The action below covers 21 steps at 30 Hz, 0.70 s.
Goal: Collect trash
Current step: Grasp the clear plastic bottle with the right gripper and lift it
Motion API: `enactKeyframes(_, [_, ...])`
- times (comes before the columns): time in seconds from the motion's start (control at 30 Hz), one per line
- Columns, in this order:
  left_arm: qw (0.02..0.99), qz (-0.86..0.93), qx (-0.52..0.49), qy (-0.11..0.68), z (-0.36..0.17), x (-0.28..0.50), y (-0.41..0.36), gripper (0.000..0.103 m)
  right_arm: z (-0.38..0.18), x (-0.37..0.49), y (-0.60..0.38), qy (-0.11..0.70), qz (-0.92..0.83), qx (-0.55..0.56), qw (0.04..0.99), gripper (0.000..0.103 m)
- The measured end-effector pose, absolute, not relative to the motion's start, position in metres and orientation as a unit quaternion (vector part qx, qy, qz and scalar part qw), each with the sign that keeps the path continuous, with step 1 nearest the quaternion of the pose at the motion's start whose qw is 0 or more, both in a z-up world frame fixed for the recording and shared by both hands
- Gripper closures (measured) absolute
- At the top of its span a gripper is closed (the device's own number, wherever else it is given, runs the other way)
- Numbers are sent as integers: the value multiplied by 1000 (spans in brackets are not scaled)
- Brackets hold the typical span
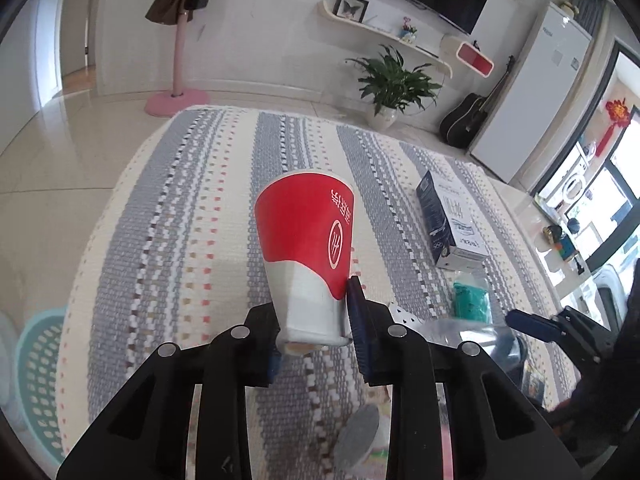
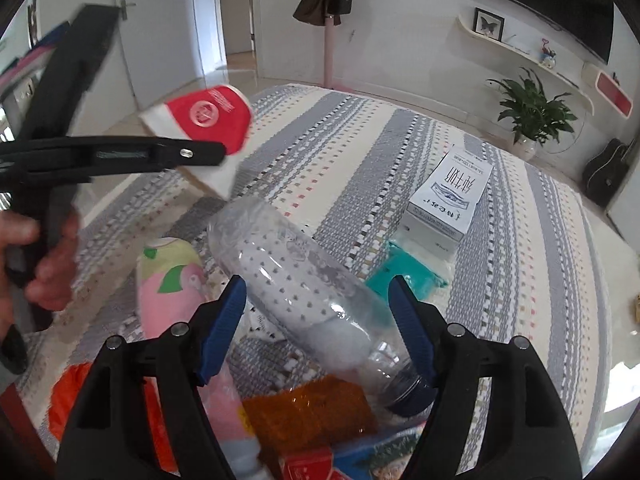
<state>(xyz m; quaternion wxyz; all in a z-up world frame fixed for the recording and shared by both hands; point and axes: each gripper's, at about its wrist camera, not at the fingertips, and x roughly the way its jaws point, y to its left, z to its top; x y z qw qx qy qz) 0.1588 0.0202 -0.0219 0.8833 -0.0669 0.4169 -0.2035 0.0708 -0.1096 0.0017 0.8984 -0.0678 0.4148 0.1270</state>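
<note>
Left gripper (image 1: 316, 320) clamps red-and-white paper cup (image 1: 306, 248) by its base, lifted over the grey-striped woven rug (image 1: 180, 208). Right gripper (image 2: 316, 328) jaws wide, clear plastic bottle (image 2: 304, 288) between them, pads not pressing. Room: pale tile floor (image 1: 60, 152), potted plant (image 1: 394, 80), guitar (image 1: 468, 114).

Red-and-white paper cup (image 1: 306, 256); clear bottle (image 2: 316, 300); grey, cream striped rug (image 1: 200, 208) with red dashes; blue-white carton (image 1: 450, 220); pink bottle (image 2: 176, 280).

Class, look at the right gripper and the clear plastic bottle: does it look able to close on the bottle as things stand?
Probably yes. The right gripper stands open with the clear plastic bottle lying between its blue pads, nothing over it. The left gripper, shut on the red paper cup, is off to the side.
</note>
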Motion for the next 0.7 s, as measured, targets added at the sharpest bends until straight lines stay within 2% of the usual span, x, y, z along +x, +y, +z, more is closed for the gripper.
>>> enactKeyframes(0.37, [888,-224,-68,396,-19,135,35,75,-15,113,-104,460,123,-79,876,29])
enactKeyframes(0.63, [897,-225,-50,377,-9,127,38,75,-4,120,-98,450,96,-56,886,44])
enactKeyframes(0.7, [900,-228,-56,368,-1,124,45,75,10,119,-93,434,96,-54,894,45])
